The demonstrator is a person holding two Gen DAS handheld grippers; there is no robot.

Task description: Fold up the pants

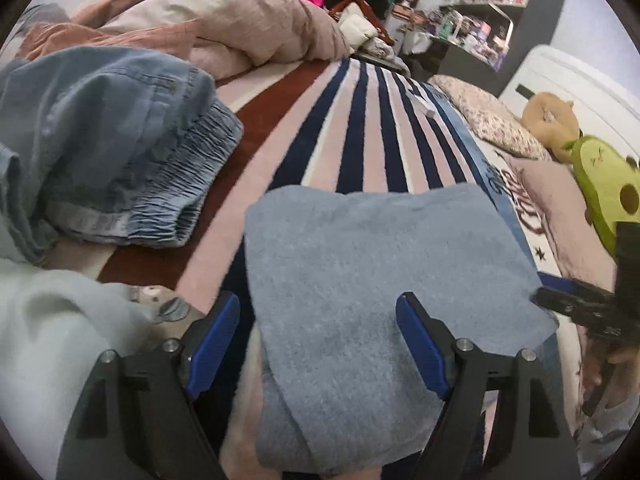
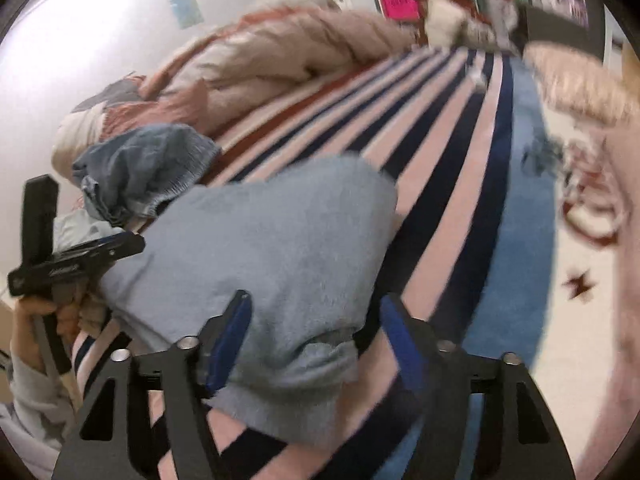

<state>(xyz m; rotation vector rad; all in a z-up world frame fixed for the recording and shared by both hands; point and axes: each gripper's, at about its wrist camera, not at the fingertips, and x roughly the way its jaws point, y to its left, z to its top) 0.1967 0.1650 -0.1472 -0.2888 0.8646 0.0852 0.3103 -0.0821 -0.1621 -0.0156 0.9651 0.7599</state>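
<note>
— On the near edge of the bed, what do you have?

— I have the pants (image 1: 372,280) lying folded on the striped blanket (image 1: 360,128), close to the near edge and about midway along it. They are grey-blue fleece, in a flat bundle. From my right wrist camera the same pants (image 2: 272,264) look humped, with a folded corner toward me; that view is blurred.

— And your left gripper?

— My left gripper (image 1: 318,344) has its jaws spread wide, one blue pad on each side of the pants' near part. I cannot tell whether the pads touch the cloth; nothing is pinched between them.

— The right one?

— My right gripper (image 2: 316,340) is also wide apart. Its left pad lies over the near corner of the pants, and its right pad sits over the stripes just beside them. It grips nothing. In the left view, the right gripper (image 1: 576,300) shows at the pants' right edge.

— What else is on the bed?

— A crumpled pair of jeans (image 1: 120,152) sits toward the left side, apart from the pants, elastic waistband facing me. A pink quilt (image 1: 240,20) is heaped along the far side. A pale garment (image 1: 52,320) lies at the near left corner. Toward the right end I see a patterned pillow (image 1: 492,120), a brown plush toy (image 1: 548,120) and a green avocado plush (image 1: 608,184).
</note>
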